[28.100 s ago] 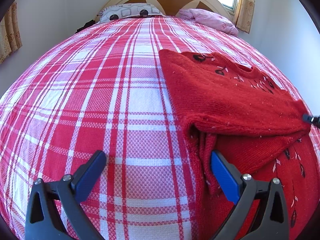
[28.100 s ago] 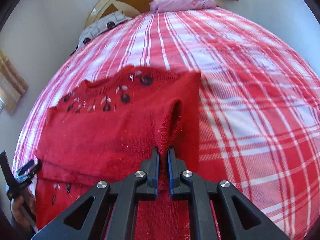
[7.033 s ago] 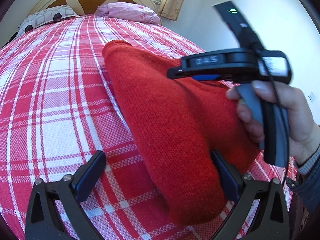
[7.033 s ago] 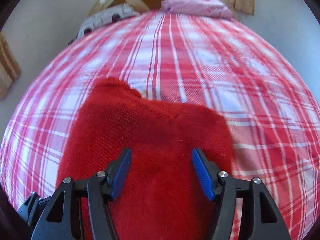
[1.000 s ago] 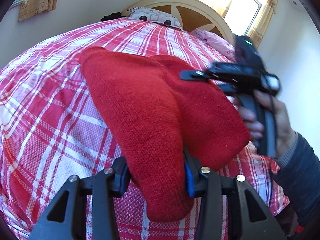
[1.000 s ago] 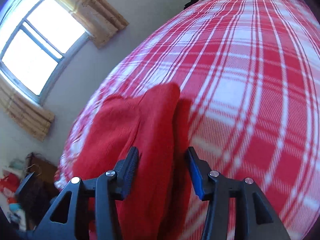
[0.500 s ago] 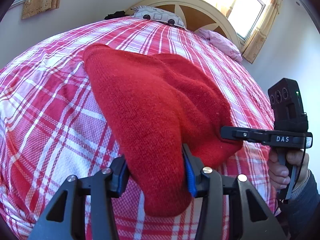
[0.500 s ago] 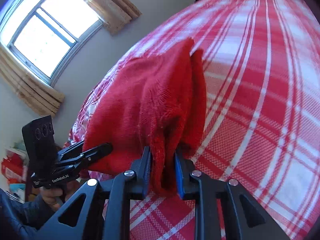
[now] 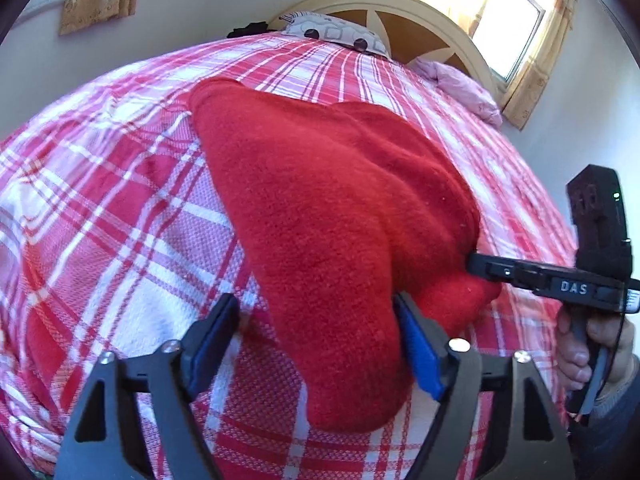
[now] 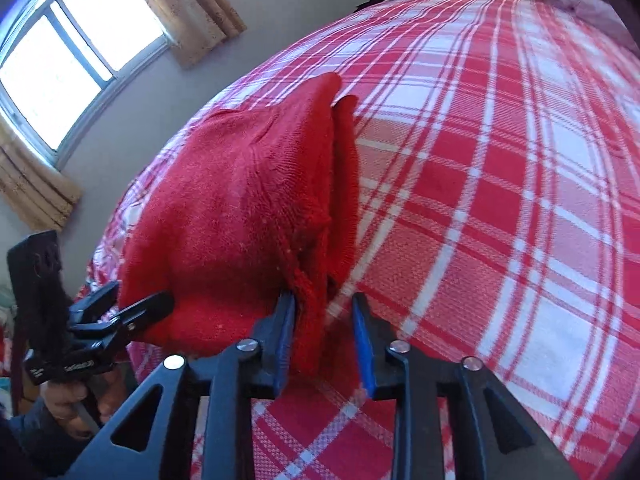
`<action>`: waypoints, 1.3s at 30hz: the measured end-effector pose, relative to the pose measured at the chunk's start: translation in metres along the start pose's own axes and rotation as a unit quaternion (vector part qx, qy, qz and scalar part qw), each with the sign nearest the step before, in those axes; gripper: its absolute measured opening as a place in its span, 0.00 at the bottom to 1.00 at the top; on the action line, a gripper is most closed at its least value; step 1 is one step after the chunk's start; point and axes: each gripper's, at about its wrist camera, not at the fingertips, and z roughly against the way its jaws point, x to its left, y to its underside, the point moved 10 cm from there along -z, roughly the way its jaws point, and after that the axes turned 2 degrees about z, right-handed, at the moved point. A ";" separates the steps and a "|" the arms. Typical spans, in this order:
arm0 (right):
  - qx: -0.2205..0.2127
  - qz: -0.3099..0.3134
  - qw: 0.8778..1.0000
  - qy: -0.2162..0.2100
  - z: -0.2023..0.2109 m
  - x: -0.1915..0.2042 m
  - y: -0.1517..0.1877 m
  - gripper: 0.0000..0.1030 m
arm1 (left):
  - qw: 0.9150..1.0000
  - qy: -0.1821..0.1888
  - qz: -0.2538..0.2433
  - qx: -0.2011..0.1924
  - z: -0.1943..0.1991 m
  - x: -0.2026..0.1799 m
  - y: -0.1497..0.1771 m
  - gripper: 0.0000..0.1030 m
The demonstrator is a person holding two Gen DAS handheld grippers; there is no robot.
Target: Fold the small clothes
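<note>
Letting go is where you are now: your left gripper [image 9: 316, 340] has just been opening, and its blue pads stand wide on either side of the near end of the folded red sweater [image 9: 332, 216], the right pad perhaps brushing the knit, the left one clear of it. Your right gripper [image 10: 324, 340] has also just been opening a little; its jaws are parted, the left pad against a hanging fold of the sweater's edge and the right pad clear, so nothing is clamped.

The sweater lies as a thick bundle on the plaid bed [image 9: 100, 200], close to the bed's near edge, with its near end bulging toward that edge and its far end pointing up the bed toward the headboard [image 9: 404, 12].

Watch these risks as you pull away:
- The loose fold by your right pad could snag and drag, opening the bundle again.
- The near end sits so close to the edge that a nudge from either tool could, I judge, tip it off the bed.
- The knit is springy and thick, so the layers may slump apart without a pat to settle them.

Farther off, a patterned pillow [image 9: 340, 34] and a pink pillow [image 9: 460, 84] rest at the head, well apart from the sweater.
</note>
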 end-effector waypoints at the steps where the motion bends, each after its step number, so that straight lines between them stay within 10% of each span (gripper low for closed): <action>1: -0.008 -0.002 1.000 0.008 0.002 -0.002 -0.003 0.35 | 1.000 -0.009 -0.003 0.002 0.001 0.000 0.000 0.91; 11: -0.118 0.047 0.986 0.107 0.071 0.029 -0.007 0.51 | 0.988 -0.096 -0.043 -0.109 0.069 0.003 -0.030 0.93; 22: -0.229 0.096 0.956 0.153 0.159 0.096 -0.016 0.61 | 0.973 -0.066 -0.075 -0.207 0.133 -0.036 -0.050 1.00; 39: -0.267 0.101 0.945 0.161 0.203 0.118 0.004 0.61 | 0.965 -0.043 -0.078 -0.247 0.165 -0.061 -0.053 1.00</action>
